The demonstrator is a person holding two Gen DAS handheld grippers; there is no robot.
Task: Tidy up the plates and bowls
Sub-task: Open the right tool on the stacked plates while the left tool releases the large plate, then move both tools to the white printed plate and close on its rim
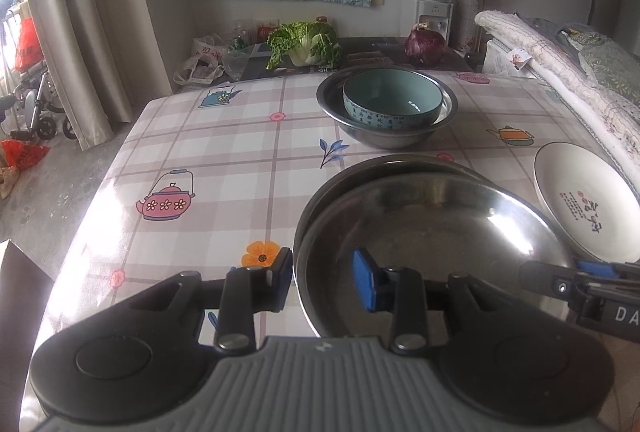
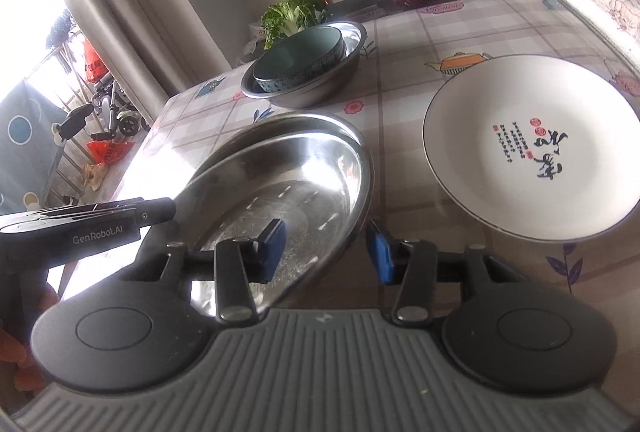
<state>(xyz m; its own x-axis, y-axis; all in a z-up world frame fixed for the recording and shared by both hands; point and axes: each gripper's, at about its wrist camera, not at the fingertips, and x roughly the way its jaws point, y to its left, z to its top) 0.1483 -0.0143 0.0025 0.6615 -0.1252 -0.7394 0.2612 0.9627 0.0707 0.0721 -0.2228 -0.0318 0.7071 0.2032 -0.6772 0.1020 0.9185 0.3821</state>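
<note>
Two stacked steel plates (image 1: 432, 228) (image 2: 288, 184) lie on the checked tablecloth, the upper one shifted off the lower. My left gripper (image 1: 324, 278) is open, its fingers astride the plates' left rim. My right gripper (image 2: 326, 248) is open, its fingers astride the right rim. A teal bowl (image 1: 394, 100) (image 2: 298, 58) sits inside a steel bowl (image 1: 384, 140) (image 2: 316, 88) farther back. A white plate with red and black script (image 1: 588, 200) (image 2: 532, 144) lies to the right.
A cabbage (image 1: 306, 42), a red onion (image 1: 425, 46) and bags lie on a dark surface behind the table. Folded quilts (image 1: 560, 64) run along the right edge. Curtains and a wheelchair (image 1: 34, 104) stand left. The table's left edge (image 1: 132, 128) drops to the floor.
</note>
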